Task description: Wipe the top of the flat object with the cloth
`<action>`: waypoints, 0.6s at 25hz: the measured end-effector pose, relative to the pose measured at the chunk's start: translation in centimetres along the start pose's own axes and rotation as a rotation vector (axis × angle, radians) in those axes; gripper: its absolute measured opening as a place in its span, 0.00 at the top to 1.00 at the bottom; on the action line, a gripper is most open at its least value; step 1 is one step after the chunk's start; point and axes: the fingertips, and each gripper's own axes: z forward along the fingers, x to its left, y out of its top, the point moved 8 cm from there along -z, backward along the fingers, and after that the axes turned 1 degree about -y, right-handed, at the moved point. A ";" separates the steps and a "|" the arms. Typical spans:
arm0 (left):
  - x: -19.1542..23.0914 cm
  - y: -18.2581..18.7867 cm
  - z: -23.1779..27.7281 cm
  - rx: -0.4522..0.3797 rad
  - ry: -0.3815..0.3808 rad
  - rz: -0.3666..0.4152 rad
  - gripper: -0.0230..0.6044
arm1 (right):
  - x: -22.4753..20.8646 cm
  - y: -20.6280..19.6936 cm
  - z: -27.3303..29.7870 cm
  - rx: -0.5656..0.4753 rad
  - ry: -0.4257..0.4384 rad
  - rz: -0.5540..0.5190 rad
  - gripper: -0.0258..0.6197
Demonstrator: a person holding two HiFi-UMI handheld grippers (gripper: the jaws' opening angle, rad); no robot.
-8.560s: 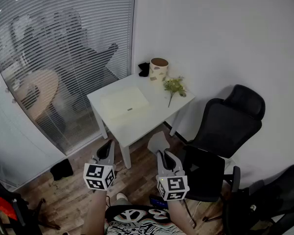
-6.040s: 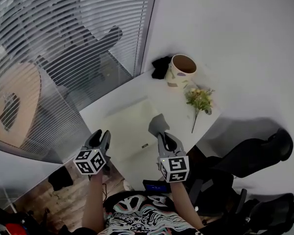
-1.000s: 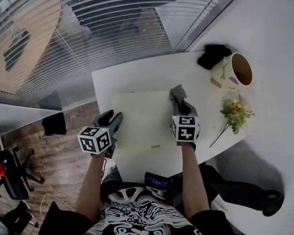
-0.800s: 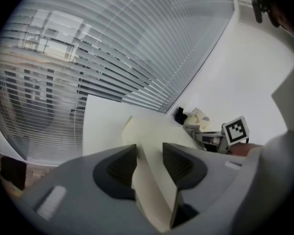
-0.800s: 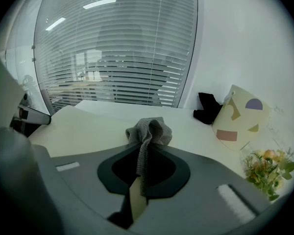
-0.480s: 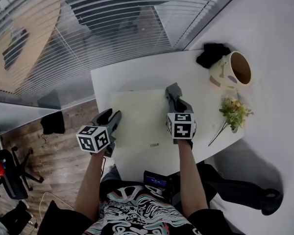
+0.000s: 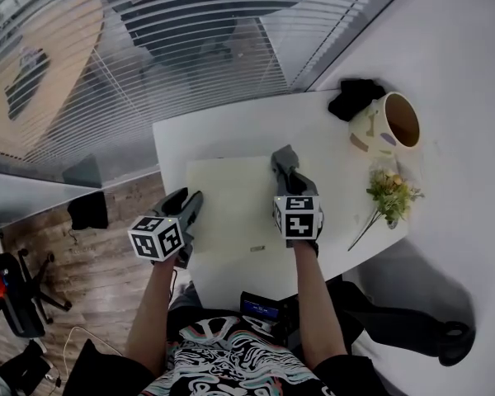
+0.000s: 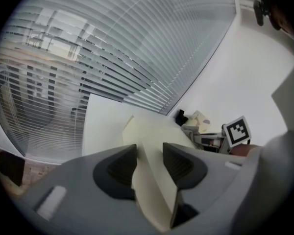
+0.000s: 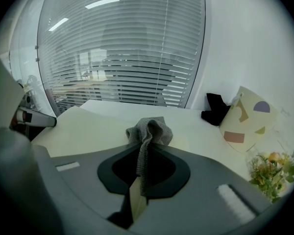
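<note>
Right gripper (image 9: 146, 155): fingers pinched tight on the cloth (image 9: 149, 129). Cloth is grey, knit texture, and bunches into a small crumpled knot just past the fingertips. The rest hangs back as a narrow strip between the pads. The knot sits over the top of the flat object (image 7: 231, 196), at its far right part; can't tell whether it's actually touching.

Left gripper (image 7: 188, 200): fingers narrow, closed on the flat object's left edge. In the left gripper view the cream sheet runs straight through the gap, with a pad against each side.

Flat object: pale cream, rectangular, thin, matte. There's a small dark mark near its near edge. It lies flat on the white counter (image 7: 223, 134), spanning from the left fingers to the right fingers.

Beyond and right of the right fingers:
- a cream cup (image 7: 384, 124) with coloured shapes on its wall
- a black bundle (image 7: 353, 97) touching the cup's far side
- a flower sprig (image 7: 392, 192) on the counter, well right of the fingers

Slatted blinds behind glass past the counter's far edge.
</note>
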 end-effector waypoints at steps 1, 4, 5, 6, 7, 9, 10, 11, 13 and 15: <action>0.0 0.0 0.0 -0.001 0.000 -0.003 0.63 | 0.1 0.0 0.0 -0.001 0.003 -0.003 0.94; 0.0 0.0 -0.1 -0.006 0.002 -0.015 0.63 | 0.5 0.1 0.0 -0.006 0.007 -0.014 0.94; 0.0 0.0 -0.1 -0.008 0.003 -0.017 0.63 | 0.7 0.1 0.0 -0.008 0.008 -0.020 0.94; 0.0 0.0 -0.1 -0.011 0.004 -0.018 0.63 | 0.8 0.2 0.0 -0.009 0.009 -0.024 0.94; 0.0 0.0 0.0 -0.013 0.004 -0.018 0.63 | 0.9 0.2 0.1 -0.010 0.011 -0.027 0.94; -0.1 0.0 0.0 -0.016 0.005 -0.018 0.63 | 1.0 0.3 0.0 -0.009 0.017 -0.027 0.94; -0.1 0.0 0.0 -0.018 0.006 -0.019 0.63 | 1.1 0.3 0.0 -0.009 0.019 -0.025 0.94; 0.0 -0.1 0.0 -0.020 0.007 -0.020 0.63 | 1.4 0.4 0.0 -0.009 0.022 -0.024 0.94; 0.1 -0.1 0.0 -0.020 0.010 -0.021 0.63 | 1.9 0.5 0.0 -0.006 0.029 -0.025 0.94; 0.1 -0.2 0.0 -0.020 0.010 -0.021 0.63 | 2.4 0.5 0.1 -0.006 0.038 -0.031 0.94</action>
